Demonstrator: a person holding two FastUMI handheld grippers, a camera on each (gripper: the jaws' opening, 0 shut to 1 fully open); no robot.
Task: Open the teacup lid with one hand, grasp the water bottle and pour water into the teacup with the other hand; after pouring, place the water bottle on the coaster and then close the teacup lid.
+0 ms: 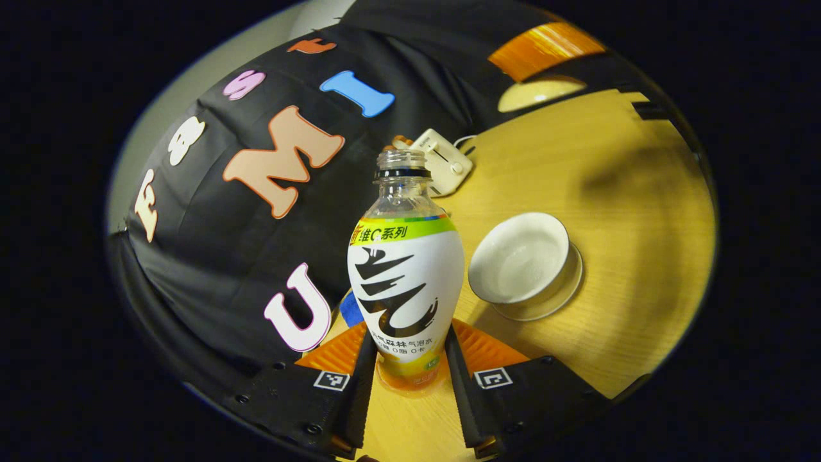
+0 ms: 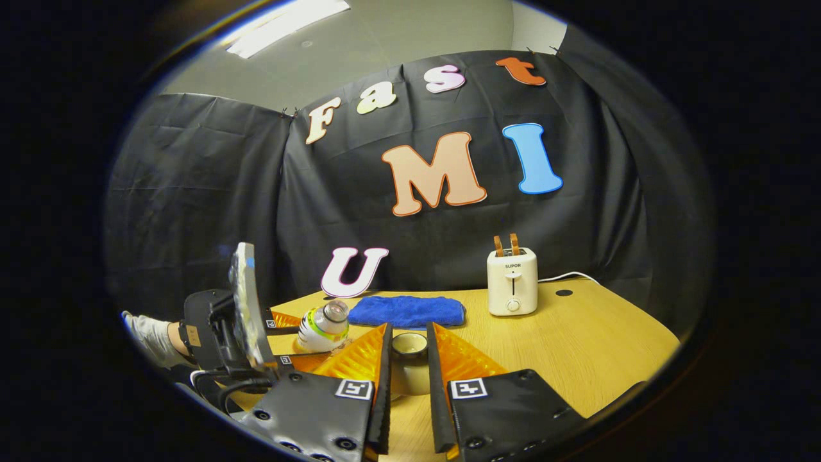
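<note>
Clearly, the left gripper (image 1: 410, 378) had its two fingers clamped on the lower body of the one water bottle (image 1: 405, 282), one finger pressing each side. The bottle was uncapped and tilted, its open neck angled over the wooden worktop (image 1: 616, 192). Just beside it sat a single white teacup (image 1: 519, 258), uncovered, resting on its saucer (image 1: 551, 301). Whether any water lay inside could not be told.

From the right gripper view, the right gripper (image 2: 409, 378) held one small pale object between its two fingers — the teacup lid (image 2: 409, 345), apparently, with a finger tight against each side and the piece lifted above the worktop (image 2: 577, 346). Farther off to the left, the other gripper (image 2: 292, 341) appeared with the water bottle (image 2: 324, 326) lying nearly level in its grasp, and a gloved hand (image 2: 147, 333) behind it.

At the back of the worktop stood one white toaster (image 2: 512, 282) with two slices of bread (image 2: 505, 244) poking up, and one folded blue cloth (image 2: 407, 310) — both near the black wall.
</note>
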